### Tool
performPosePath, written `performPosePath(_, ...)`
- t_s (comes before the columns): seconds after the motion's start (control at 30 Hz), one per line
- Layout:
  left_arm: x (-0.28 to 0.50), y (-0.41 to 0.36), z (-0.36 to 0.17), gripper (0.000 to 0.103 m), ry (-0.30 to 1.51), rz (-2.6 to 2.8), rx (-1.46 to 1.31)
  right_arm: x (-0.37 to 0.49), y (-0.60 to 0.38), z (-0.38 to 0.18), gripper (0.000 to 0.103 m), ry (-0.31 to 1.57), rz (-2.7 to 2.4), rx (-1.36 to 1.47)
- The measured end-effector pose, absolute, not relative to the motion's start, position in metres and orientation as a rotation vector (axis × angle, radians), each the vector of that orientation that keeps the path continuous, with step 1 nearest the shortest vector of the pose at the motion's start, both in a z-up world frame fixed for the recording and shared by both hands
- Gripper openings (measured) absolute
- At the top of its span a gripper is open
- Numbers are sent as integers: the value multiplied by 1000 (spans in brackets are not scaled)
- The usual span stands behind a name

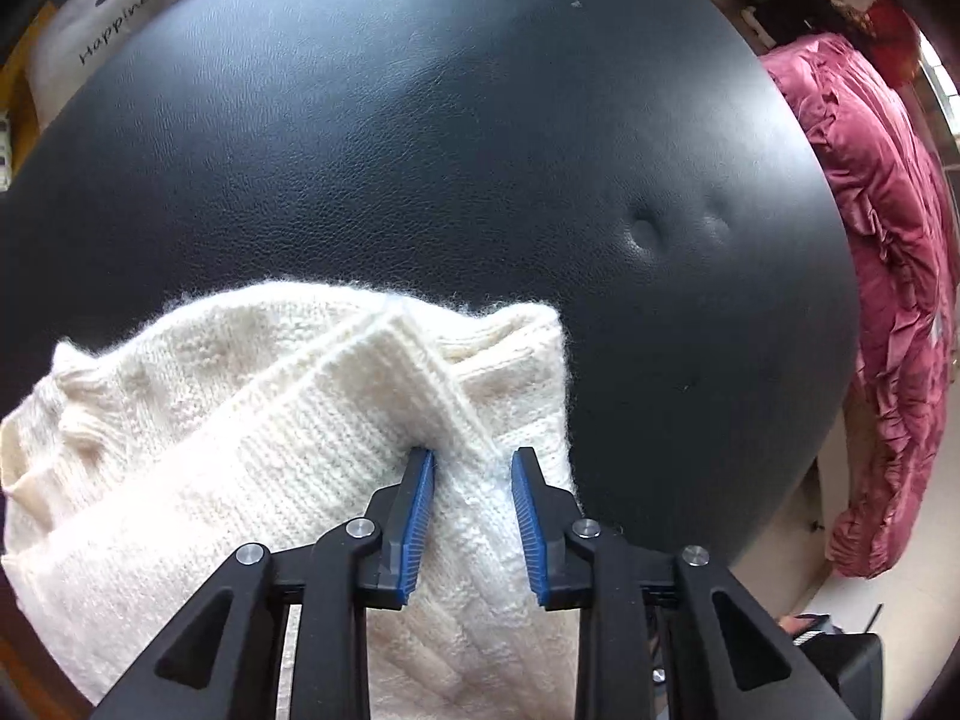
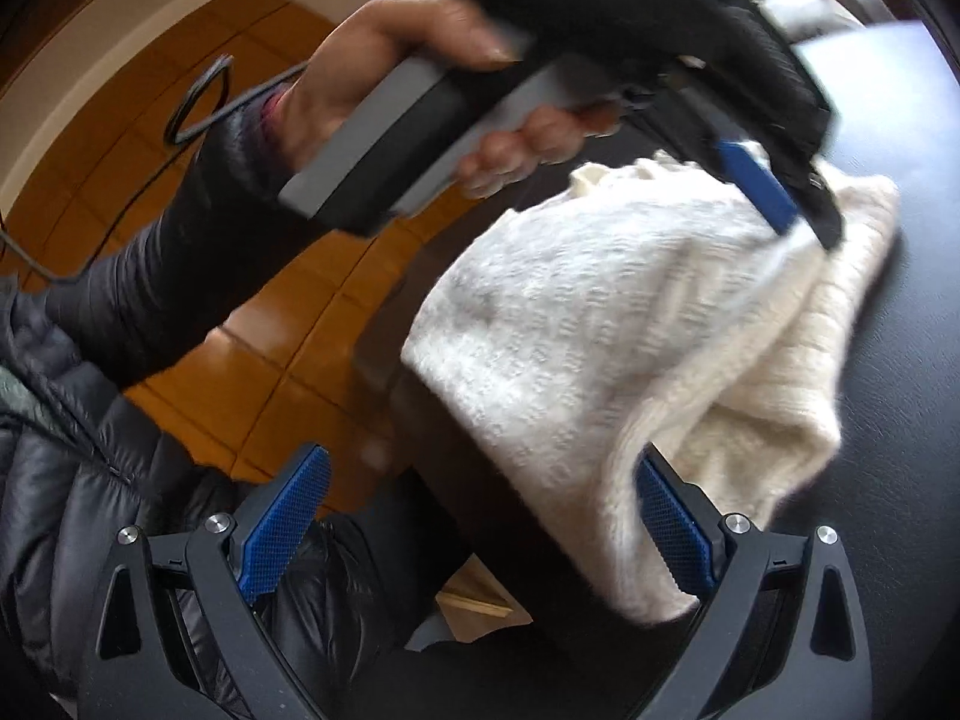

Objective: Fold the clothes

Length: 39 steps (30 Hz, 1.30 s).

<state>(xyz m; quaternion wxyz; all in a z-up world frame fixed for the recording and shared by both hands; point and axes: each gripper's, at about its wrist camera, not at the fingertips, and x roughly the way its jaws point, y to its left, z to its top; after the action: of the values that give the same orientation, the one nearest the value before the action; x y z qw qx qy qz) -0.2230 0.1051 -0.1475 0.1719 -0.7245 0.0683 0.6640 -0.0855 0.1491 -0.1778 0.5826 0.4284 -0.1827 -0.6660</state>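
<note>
On the near left of the black tabletop [image 1: 420, 150] lies a bunched white sweater [image 1: 240, 450]. The left gripper [image 1: 472, 468] points down on it, pinching a thick fold between its blue pads. The right gripper [image 2: 480, 480] is spread wide, the sweater's edge lying against its right pad, nothing clamped.

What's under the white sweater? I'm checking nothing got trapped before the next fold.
Around the white sweater only the black padded surface shows. Whatever lies directly beneath its folds is covered.
</note>
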Motion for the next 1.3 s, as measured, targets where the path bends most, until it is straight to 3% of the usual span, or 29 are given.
performPosePath(0.03, -218, 104, -143, 9, 201, 1906, -2008, -85, 148, -177, 100, -427, -1551, 997)
performPosePath(0.07, -213, 103, -138, 6, 207, 1926, -1960, -85, 147, -177, 100, -424, -1547, 997)
performPosePath(0.4, -136, 35, -68, 4, -64, 2185, -1315, -83, 169, -189, 100, -470, -1572, 1061)
performPosePath(0.7, -110, 3, -43, 4, -139, 2228, -1093, -80, 142, -181, 100, -363, -1498, 1101)
performPosePath(0.83, -120, 29, -44, 4, -106, 2211, -1073, -61, 124, -178, 100, -185, -1455, 1144)
performPosePath(1.03, -145, 59, -73, 4, 17, 2220, -1201, -70, 134, -202, 100, -268, -1466, 1220)
performPosePath(1.2, -182, 83, -110, 5, 6, 2129, -1399, -59, 141, -199, 100, -226, -1489, 1260)
performPosePath(1.3, -199, 93, -127, 12, -18, 2065, -1506, -52, 147, -197, 100, -197, -1513, 1293)
